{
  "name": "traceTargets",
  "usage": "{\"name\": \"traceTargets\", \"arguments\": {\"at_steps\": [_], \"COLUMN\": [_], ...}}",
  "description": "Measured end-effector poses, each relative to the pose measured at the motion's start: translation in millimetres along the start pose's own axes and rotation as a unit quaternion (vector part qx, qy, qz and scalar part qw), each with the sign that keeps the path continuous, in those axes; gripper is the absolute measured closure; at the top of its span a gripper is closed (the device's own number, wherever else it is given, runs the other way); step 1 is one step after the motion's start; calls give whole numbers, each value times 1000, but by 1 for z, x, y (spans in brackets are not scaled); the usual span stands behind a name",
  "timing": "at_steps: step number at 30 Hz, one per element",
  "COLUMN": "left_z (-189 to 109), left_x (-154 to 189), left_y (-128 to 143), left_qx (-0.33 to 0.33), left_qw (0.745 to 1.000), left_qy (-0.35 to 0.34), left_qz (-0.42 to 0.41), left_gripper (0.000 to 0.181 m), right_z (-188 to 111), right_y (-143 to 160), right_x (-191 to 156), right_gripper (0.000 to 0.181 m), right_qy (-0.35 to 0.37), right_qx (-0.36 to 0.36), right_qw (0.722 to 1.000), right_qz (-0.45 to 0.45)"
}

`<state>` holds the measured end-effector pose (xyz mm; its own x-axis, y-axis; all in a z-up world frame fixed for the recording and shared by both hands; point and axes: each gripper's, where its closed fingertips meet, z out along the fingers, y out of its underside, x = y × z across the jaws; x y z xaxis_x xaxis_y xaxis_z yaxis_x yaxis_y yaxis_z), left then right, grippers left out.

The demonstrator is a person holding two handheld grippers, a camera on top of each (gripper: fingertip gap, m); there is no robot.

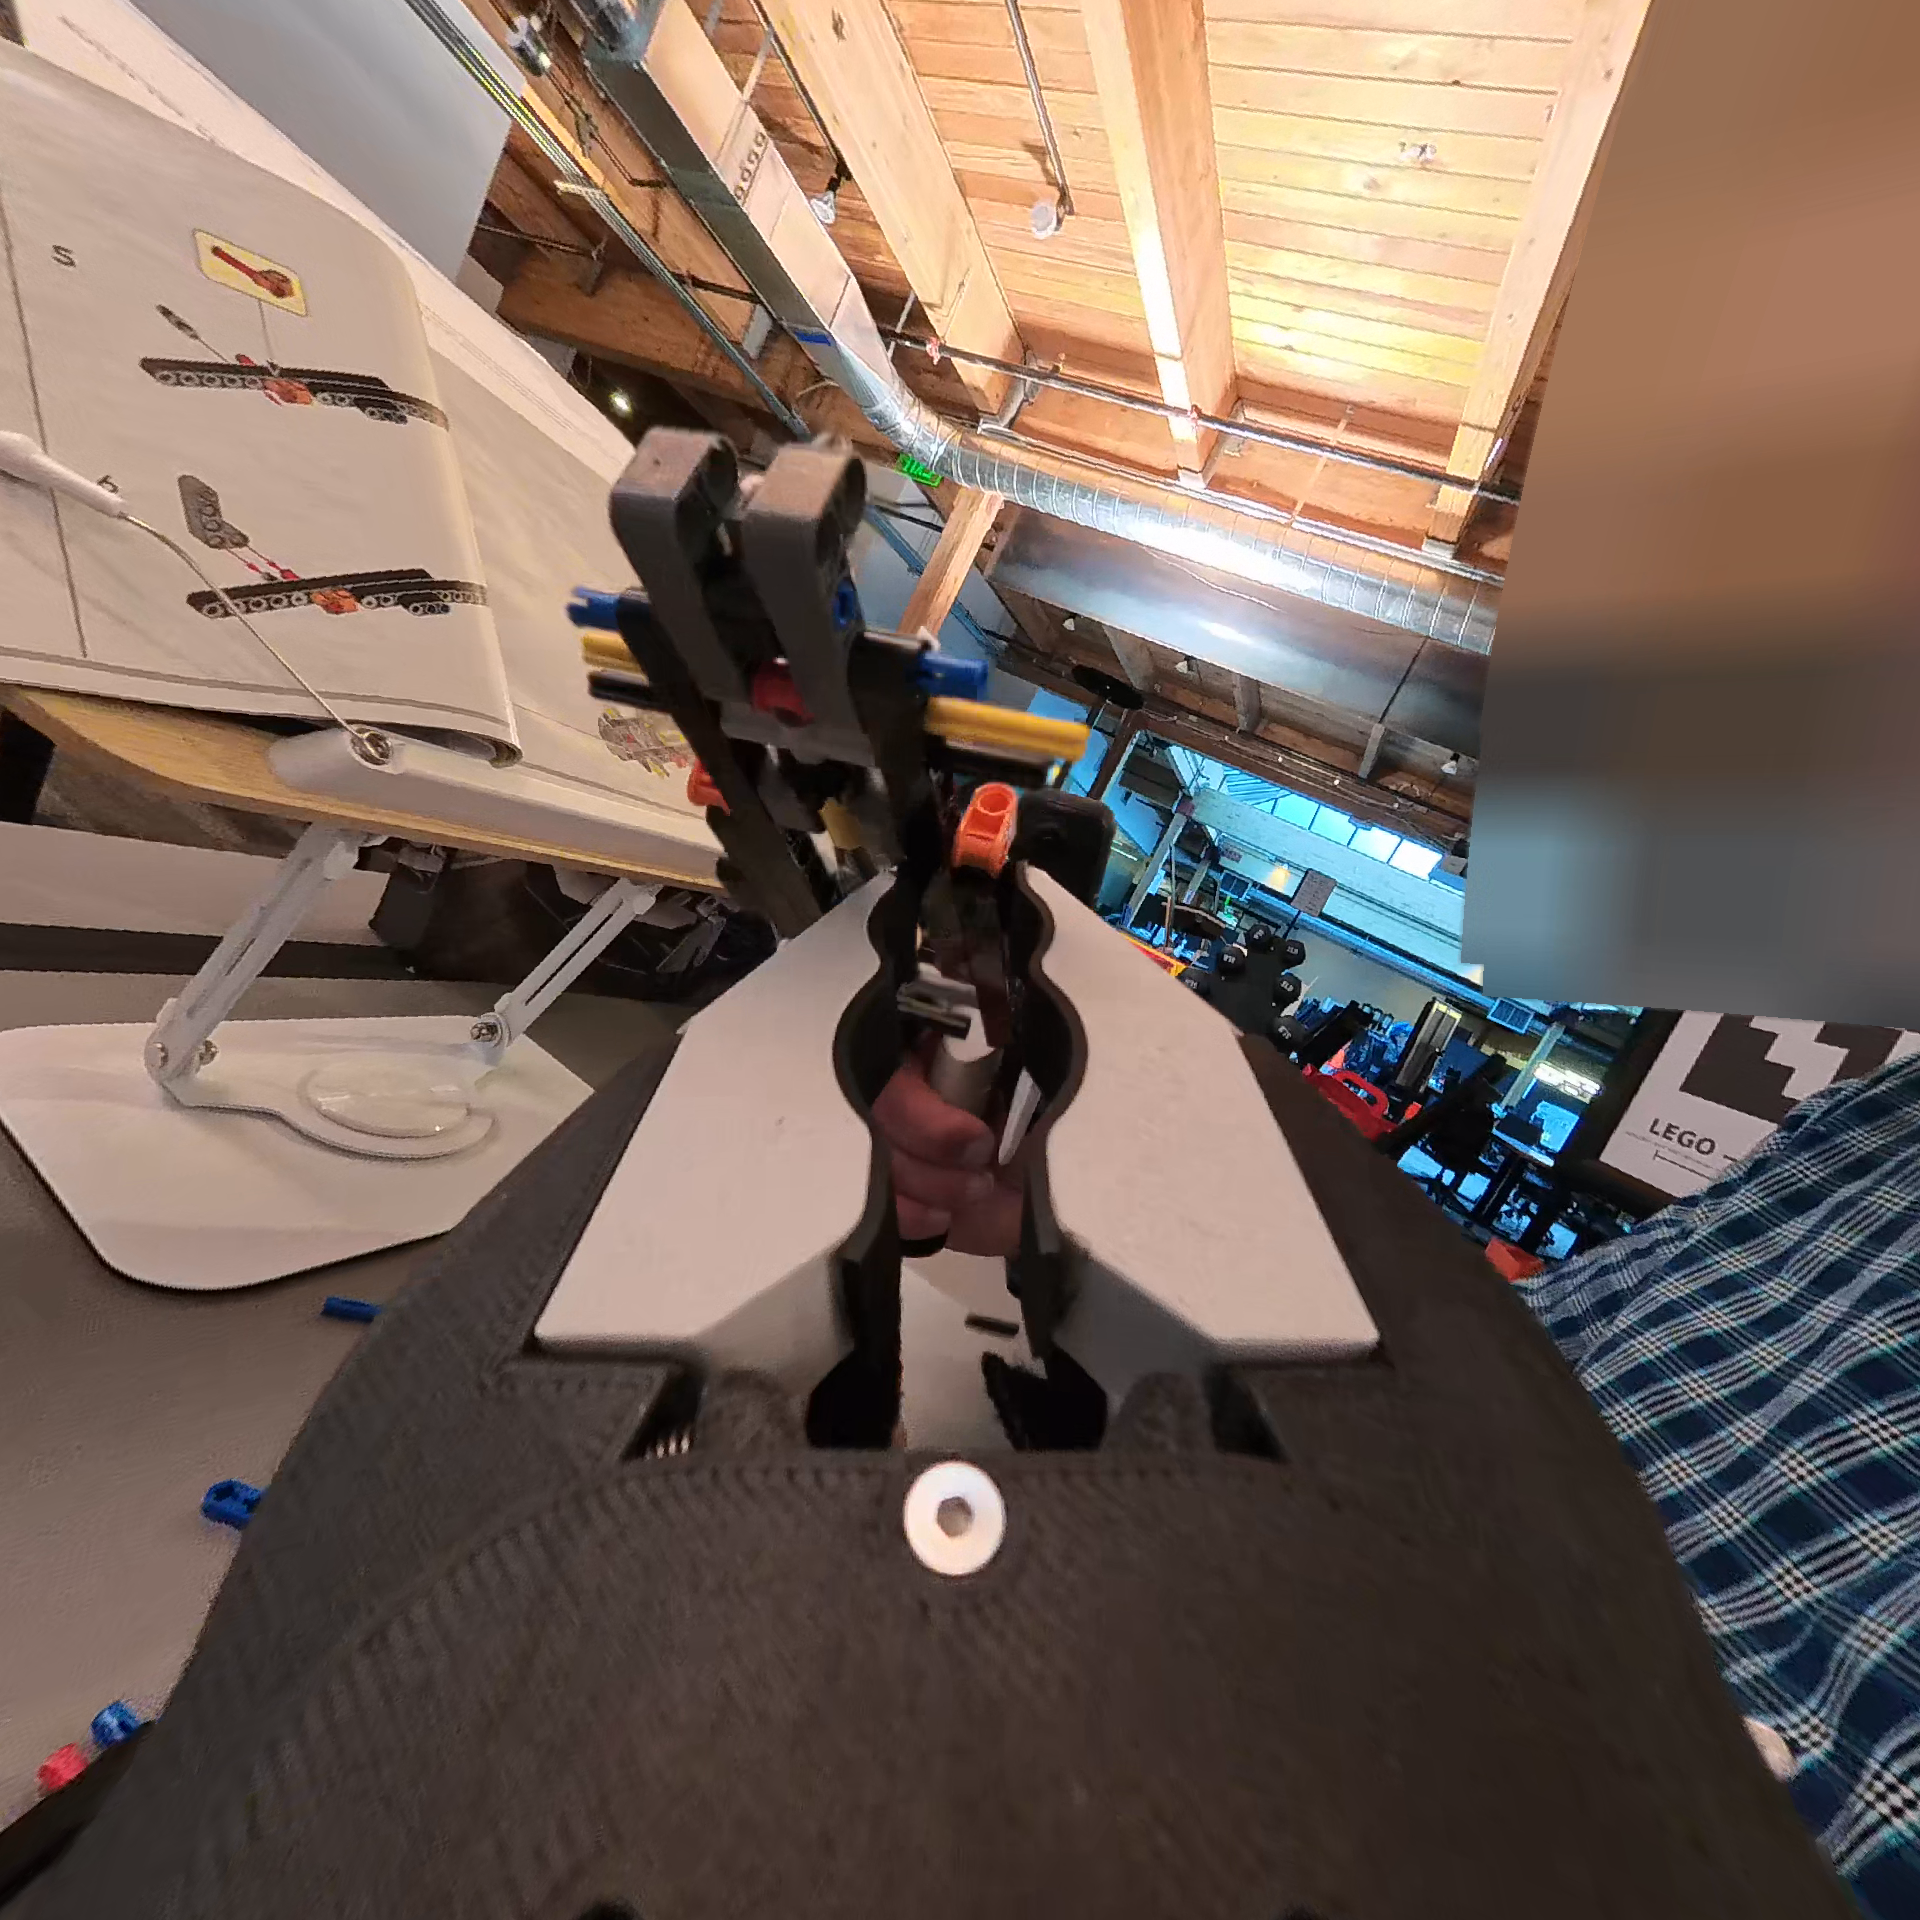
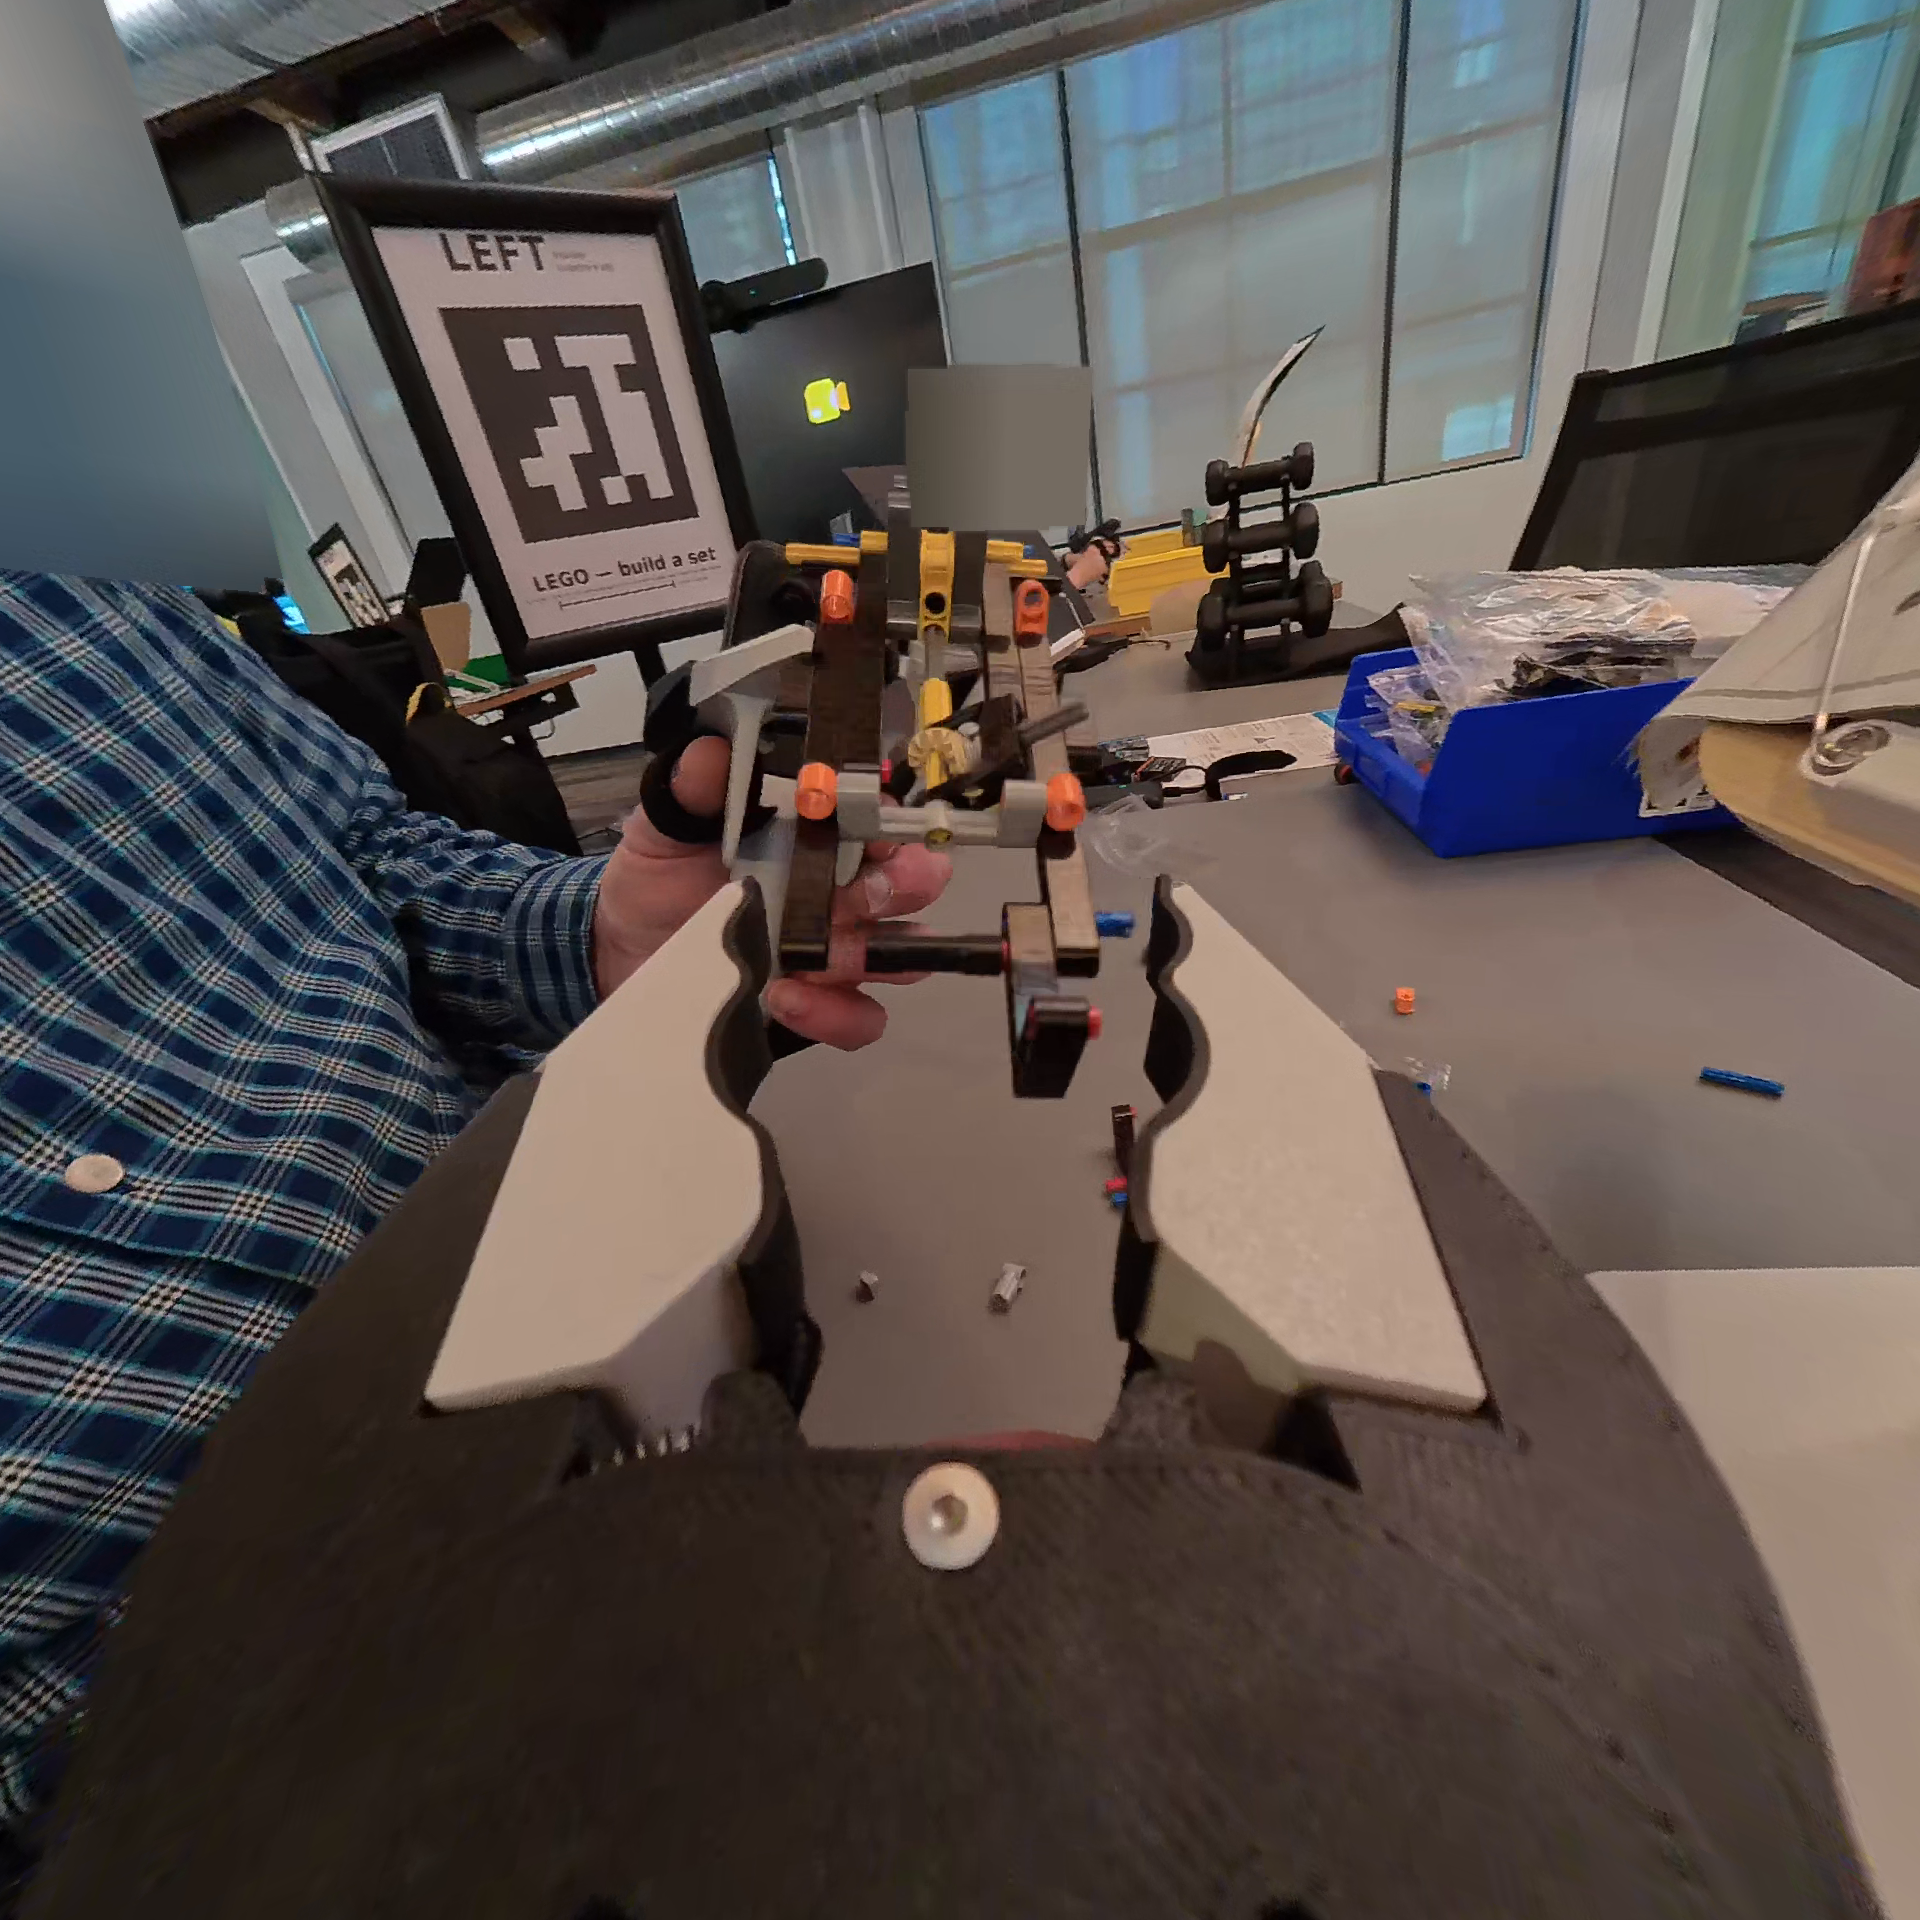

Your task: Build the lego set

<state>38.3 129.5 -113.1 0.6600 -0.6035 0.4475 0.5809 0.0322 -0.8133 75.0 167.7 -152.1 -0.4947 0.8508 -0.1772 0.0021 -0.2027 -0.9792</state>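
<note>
My left gripper (image 1: 951,935) clamps the half-built chassis (image 1: 769,665) upright, my right gripper (image 2: 951,925) gapes empty just beneath it, loose pins (image 2: 1003,1283) still unfitted.

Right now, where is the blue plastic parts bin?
The blue plastic parts bin shows in the right wrist view, on the grey table at far right, stuffed with clear plastic bags, beside the tilted wooden book stand.
</note>
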Motion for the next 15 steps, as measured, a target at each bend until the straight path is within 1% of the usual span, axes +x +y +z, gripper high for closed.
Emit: {"name": "traceTargets", "arguments": {"at_steps": [1, 6, 8, 10, 12, 14, 15], "left_z": [0, -1, -1, -2, -2, -2, -1], "left_x": [-1, -6, -9, -11, -12, -14, -16], "left_y": [-1, -4, -4, -5, -5, -6, -5], "left_qx": [3, 17, 19, 21, 22, 24, 23], "left_qw": [1000, 1000, 999, 999, 999, 999, 998], "left_qy": [-2, -10, -15, -20, -25, -33, -42], "left_qz": [-4, -20, -23, -25, -25, -30, -31], "left_gripper": [165, 165, 166, 165, 165, 165, 166], "right_z": [0, -3, -4, -7, -9, -4, 1], "right_y": [0, -1, -2, -4, -13, -19, -19], "right_x": [2, 9, 9, 6, 0, -14, -20], "right_gripper": [109, 110, 111, 115, 121, 130, 133], "right_qy": [9, 76, 108, 147, 187, 204, 212], "right_qx": [-1, -26, -41, -59, -64, -68, -82], "right_qw": [1000, 995, 989, 976, 955, 936, 923], "right_qz": [-3, -55, -93, -150, -219, -280, -310]}}
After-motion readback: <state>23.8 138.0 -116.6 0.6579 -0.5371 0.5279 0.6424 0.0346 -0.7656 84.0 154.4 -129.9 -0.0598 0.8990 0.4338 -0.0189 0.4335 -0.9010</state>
